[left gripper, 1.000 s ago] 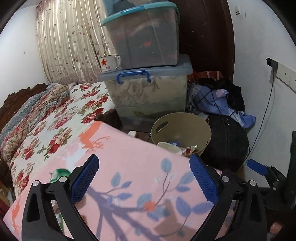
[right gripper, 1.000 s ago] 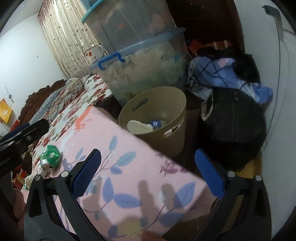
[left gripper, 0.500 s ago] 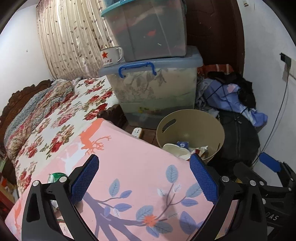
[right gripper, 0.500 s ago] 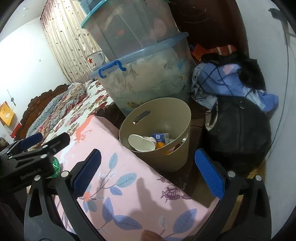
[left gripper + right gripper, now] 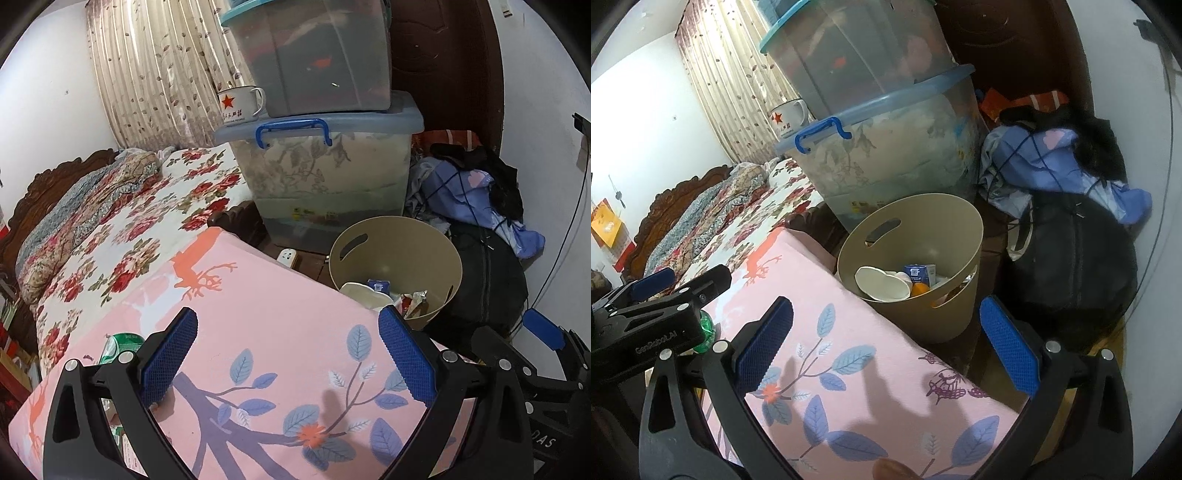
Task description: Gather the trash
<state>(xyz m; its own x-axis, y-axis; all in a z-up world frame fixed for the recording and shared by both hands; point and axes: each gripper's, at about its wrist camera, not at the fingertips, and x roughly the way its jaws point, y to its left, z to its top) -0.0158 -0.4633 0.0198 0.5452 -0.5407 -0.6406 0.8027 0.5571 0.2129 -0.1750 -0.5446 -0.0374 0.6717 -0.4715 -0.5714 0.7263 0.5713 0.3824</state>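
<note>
A beige trash bin (image 5: 395, 258) stands on the floor past the far edge of the pink leaf-print surface (image 5: 277, 332); it also shows in the right wrist view (image 5: 912, 251). It holds a white paper bowl (image 5: 882, 284), a blue carton (image 5: 919, 273) and wrappers. A green can (image 5: 120, 345) lies on the pink surface, partly hidden behind my left finger; it also shows in the right wrist view (image 5: 707, 332). My left gripper (image 5: 288, 354) is open and empty above the pink surface. My right gripper (image 5: 886, 343) is open and empty, to the right of the left one.
Two stacked clear storage boxes (image 5: 321, 162) with a white star mug (image 5: 240, 103) stand behind the bin. A black bag (image 5: 1075, 258) and a pile of clothes (image 5: 1056, 155) lie to the right. A floral bed (image 5: 110, 229) is on the left. A power strip (image 5: 288, 256) is near the bin.
Both grippers have pulled back and up from the bin, so more of the room and bin contents show. The left gripper now overlaps the green can in the right wrist view.
</note>
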